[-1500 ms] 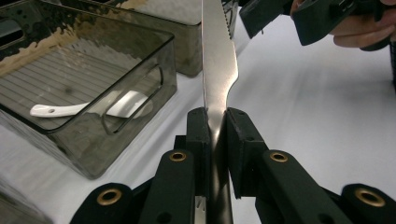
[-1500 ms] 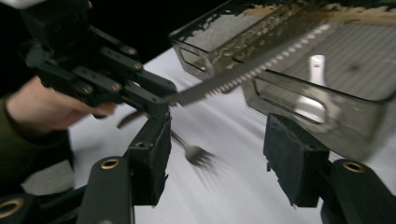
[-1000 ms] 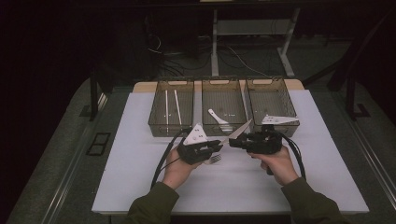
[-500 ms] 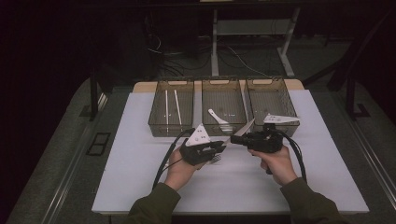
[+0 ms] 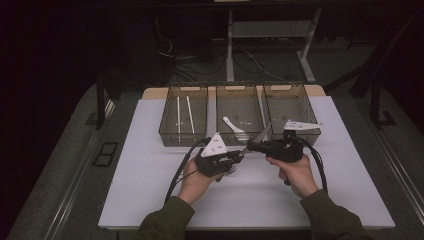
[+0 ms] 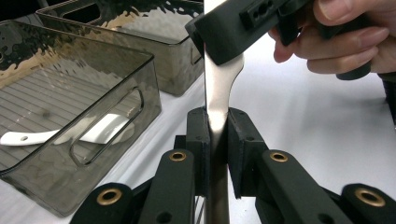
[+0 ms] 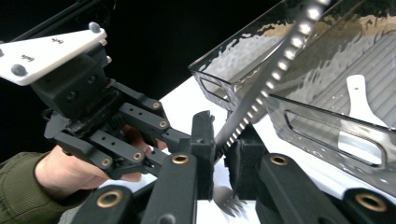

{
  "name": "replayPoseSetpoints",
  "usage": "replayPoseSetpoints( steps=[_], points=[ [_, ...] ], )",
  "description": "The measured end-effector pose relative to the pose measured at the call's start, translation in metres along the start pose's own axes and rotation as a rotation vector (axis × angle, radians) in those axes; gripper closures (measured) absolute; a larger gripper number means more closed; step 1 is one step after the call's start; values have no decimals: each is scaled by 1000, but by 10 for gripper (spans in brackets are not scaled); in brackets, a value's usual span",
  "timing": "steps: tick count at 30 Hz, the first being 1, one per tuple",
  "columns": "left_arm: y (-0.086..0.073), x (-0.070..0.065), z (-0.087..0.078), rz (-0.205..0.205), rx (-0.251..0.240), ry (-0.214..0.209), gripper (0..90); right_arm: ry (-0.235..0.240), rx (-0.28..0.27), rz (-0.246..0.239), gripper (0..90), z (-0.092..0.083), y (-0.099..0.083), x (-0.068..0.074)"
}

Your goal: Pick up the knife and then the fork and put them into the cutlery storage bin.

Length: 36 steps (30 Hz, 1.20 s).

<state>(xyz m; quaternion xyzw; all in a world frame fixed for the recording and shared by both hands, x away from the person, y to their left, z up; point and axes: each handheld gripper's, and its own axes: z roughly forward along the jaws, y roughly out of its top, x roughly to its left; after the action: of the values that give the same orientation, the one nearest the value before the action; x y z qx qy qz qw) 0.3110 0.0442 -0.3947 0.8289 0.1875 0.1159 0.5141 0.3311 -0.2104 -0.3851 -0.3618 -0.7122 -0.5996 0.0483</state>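
Metal fork [image 5: 239, 157] held above the white table [image 5: 150, 190], just in front of the three smoky bins [image 5: 183, 112]. Left gripper [image 6: 217, 140] and right gripper [image 7: 223, 144] both clamp it. White spoon [image 5: 232, 125] lies in middle bin.

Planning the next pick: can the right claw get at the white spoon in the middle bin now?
Probably not yet: the right claw is shut on the fork. The middle bin is open-topped.
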Motion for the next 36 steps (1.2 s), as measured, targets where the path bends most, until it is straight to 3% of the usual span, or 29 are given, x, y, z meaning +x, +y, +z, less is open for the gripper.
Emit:
replayPoseSetpoints(
  steps=[7,18,32,36],
  points=[
    [1,0,0,-3,-11,4,793,33,-10,-3,873,3,5,4],
    [-1,2,-2,-9,-30,-19,751,24,-27,-19,882,2,8,8],
    [-15,14,-31,-41,-36,-33,559,-63,-87,-46,881,-28,18,-2],
    [-20,17,-41,-33,-33,-29,519,-93,-102,-43,881,-37,21,-6]
  ],
)
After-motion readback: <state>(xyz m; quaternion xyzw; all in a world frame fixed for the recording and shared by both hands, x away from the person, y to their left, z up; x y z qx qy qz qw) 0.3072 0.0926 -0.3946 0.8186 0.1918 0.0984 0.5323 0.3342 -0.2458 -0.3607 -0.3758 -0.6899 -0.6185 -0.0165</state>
